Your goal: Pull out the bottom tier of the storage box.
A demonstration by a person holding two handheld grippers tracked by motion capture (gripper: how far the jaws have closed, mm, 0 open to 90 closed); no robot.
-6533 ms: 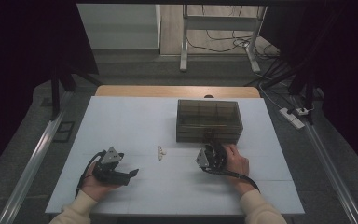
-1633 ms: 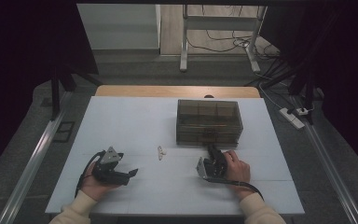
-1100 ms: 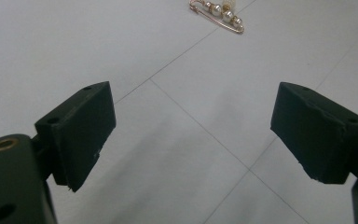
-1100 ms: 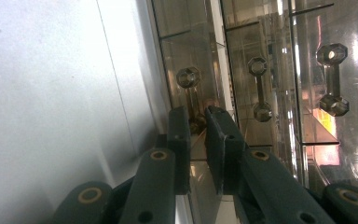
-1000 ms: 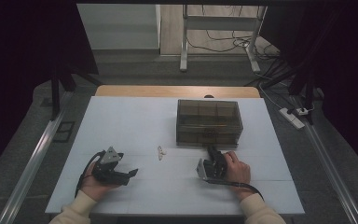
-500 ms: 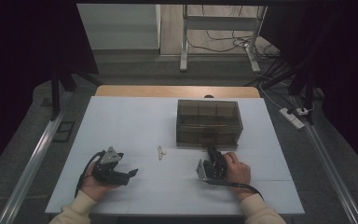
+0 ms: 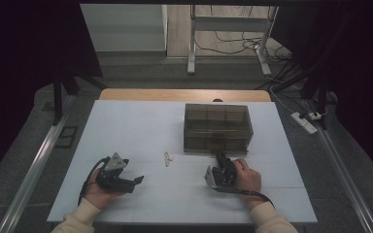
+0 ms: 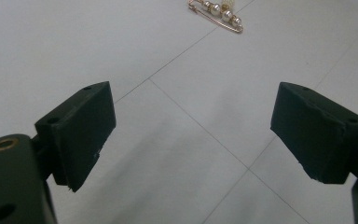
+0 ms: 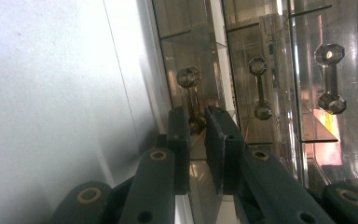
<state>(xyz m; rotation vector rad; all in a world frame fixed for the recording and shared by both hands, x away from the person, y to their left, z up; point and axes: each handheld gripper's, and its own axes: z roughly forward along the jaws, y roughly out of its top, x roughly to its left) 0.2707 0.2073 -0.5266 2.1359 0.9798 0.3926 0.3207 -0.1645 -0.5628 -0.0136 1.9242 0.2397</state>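
1. a smoky, see-through drawer box (image 7: 217, 128) of hard glossy plastic stands on the matte white table (image 7: 141, 121), right of middle; its front carries faceted, gem-like knobs (image 9: 257, 65) joined in pairs by thin bars.
2. a small gold pin strung with pearly beads (image 8: 220, 14) lies on bare table left of the box, well apart from it.
3. the right gripper (image 9: 196, 135), turned on its side, sits at the foot of the box front; its black jaws are nearly together around the lowest knob's handle (image 9: 189, 77), though the glare makes it hard to tell whether they truly pinch it.
4. the left gripper (image 8: 193, 135) rests low over the table with its blocky rubber jaws spread wide, the pin ahead of it.
5. since half a second ago, nothing has visibly shifted; against the earliest frame, the right hand (image 7: 247, 175) has turned and drawn slightly nearer the person.
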